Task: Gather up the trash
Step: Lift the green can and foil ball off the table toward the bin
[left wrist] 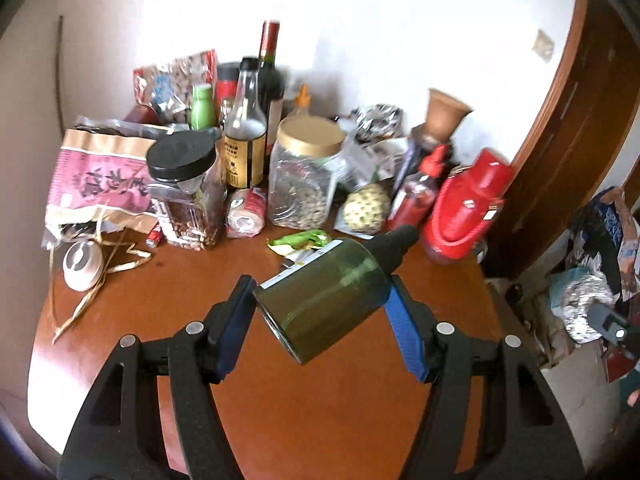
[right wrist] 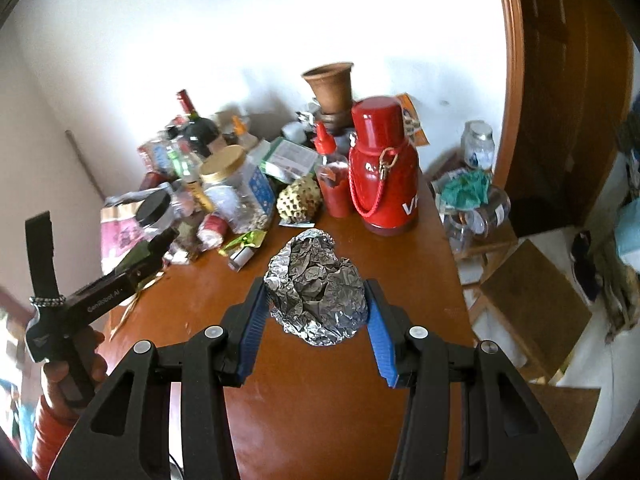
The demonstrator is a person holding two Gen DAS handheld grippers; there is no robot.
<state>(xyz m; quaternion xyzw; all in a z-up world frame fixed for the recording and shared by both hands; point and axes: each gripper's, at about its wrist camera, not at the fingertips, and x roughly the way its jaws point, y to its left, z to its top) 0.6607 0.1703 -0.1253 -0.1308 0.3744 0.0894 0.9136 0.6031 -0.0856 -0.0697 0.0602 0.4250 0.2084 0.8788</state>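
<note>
Between the left jaws sits a smooth, translucent green plastic bottle [left wrist: 324,300]; between the right jaws, crinkled shiny foil [right wrist: 318,292]. Beneath both, glossy brown wooden table [left wrist: 160,300].

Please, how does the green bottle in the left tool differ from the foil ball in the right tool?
The green bottle is smooth, see-through and cylindrical, with a black cap; the foil ball is crumpled, opaque, silver and irregular. The bottle lies tilted across the left tool; the ball sits lumpy in the right tool. Both are clamped between blue pads above the table.
</note>
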